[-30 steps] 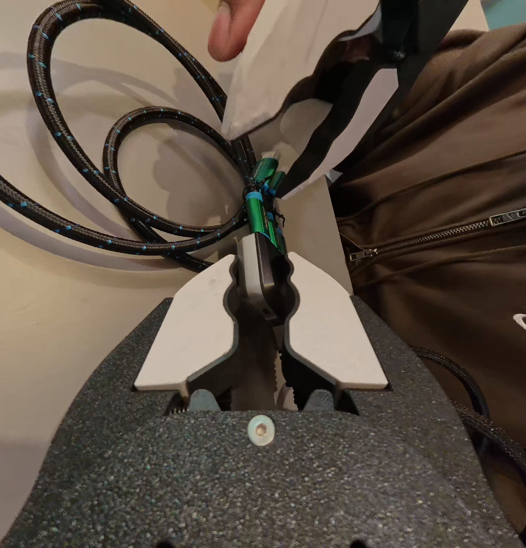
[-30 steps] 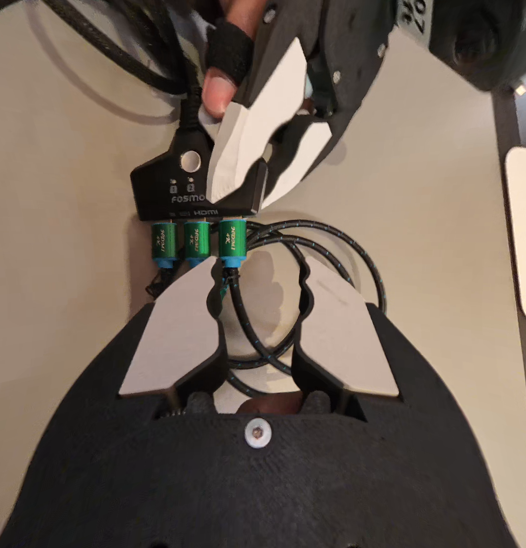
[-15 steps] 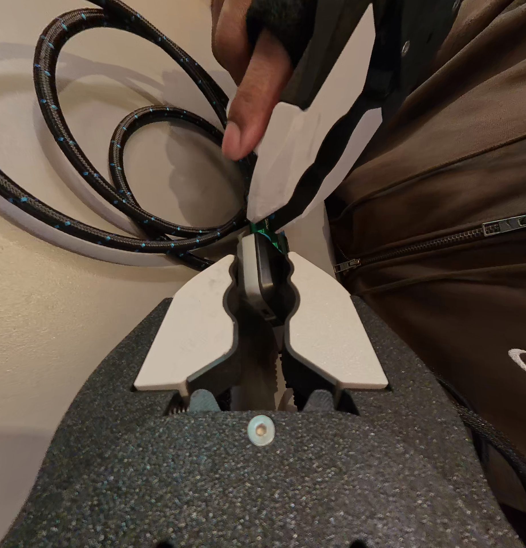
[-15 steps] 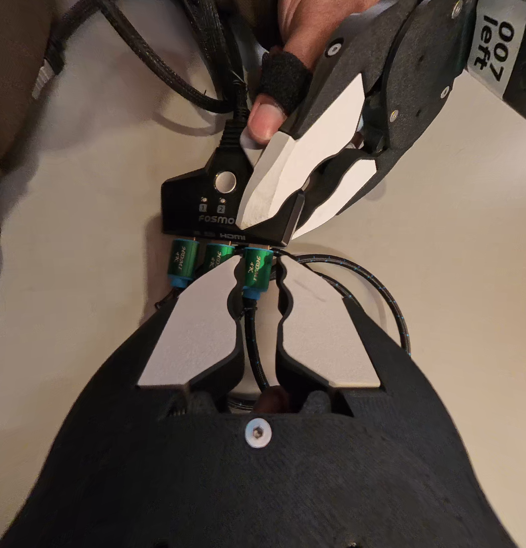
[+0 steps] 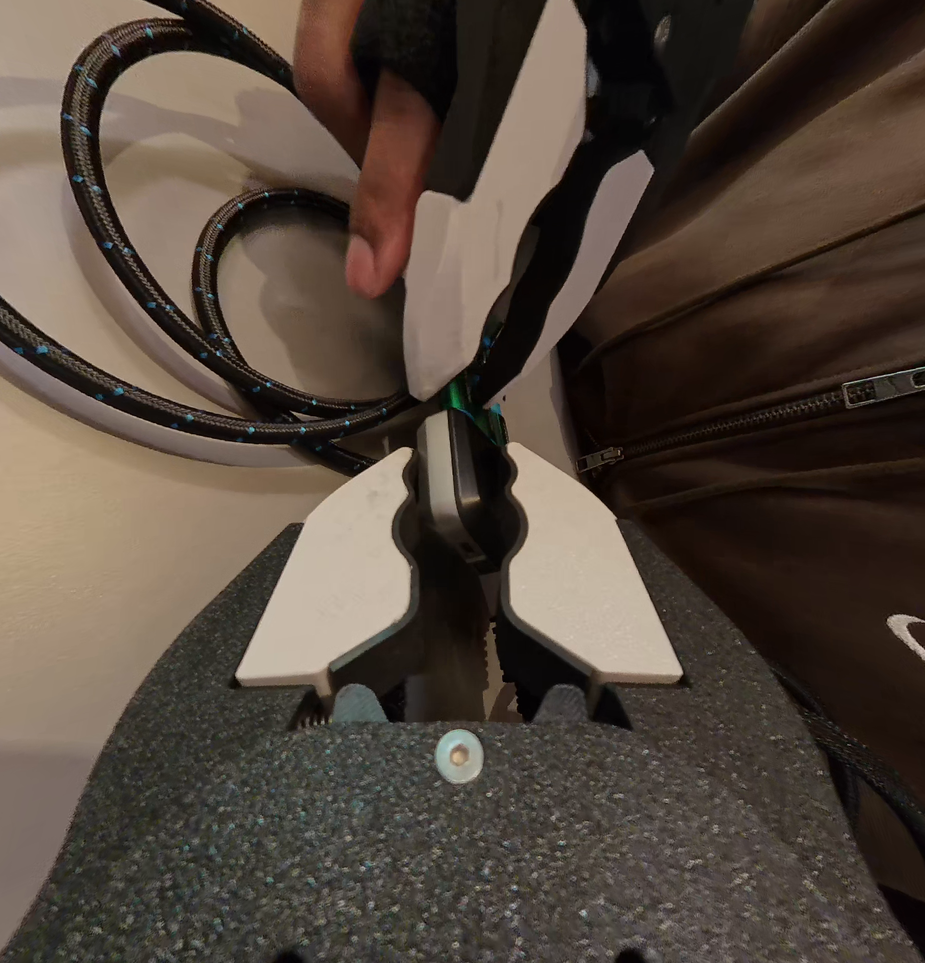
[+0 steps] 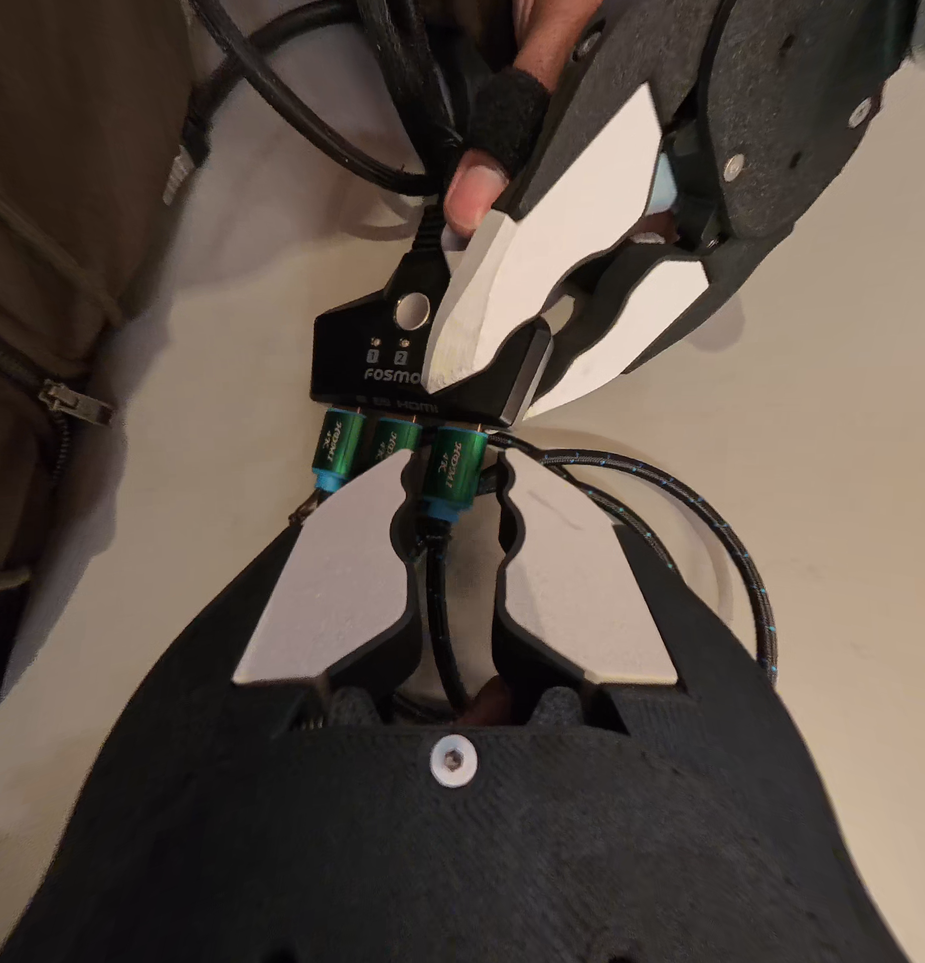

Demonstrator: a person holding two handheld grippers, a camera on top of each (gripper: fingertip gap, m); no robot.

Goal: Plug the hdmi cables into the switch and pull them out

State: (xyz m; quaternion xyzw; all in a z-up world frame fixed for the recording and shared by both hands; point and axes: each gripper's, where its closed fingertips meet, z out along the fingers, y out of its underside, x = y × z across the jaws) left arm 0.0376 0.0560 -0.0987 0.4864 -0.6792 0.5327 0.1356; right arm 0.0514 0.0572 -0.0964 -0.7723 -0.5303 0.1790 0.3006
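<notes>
My left gripper (image 5: 460,453) is shut on a black switch box (image 5: 450,479), gripping it by one corner; the right wrist view shows its white fingers (image 6: 502,292) clamped above and below the box (image 6: 366,333). Three green plugs with blue collars sit in the box's front edge. My right gripper (image 6: 455,458) has its fingers on either side of the rightmost plug (image 6: 452,469), with a slim gap showing at each side, so it counts as open. In the left wrist view the right gripper (image 5: 458,396) points down onto that plug.
Black braided cables (image 5: 137,396) with blue flecks loop over the cream table (image 5: 85,573) and curl to the right of my right gripper (image 6: 710,521). A person's brown zip jacket (image 5: 762,365) is close by, as is a gloved finger (image 5: 382,208). Only a small space, under 4 cm, lies between the two pairs of fingers.
My right gripper moved in from wide open and closed around the rightmost green plug, then its jaws parted slightly. My left gripper kept its hold on the box.
</notes>
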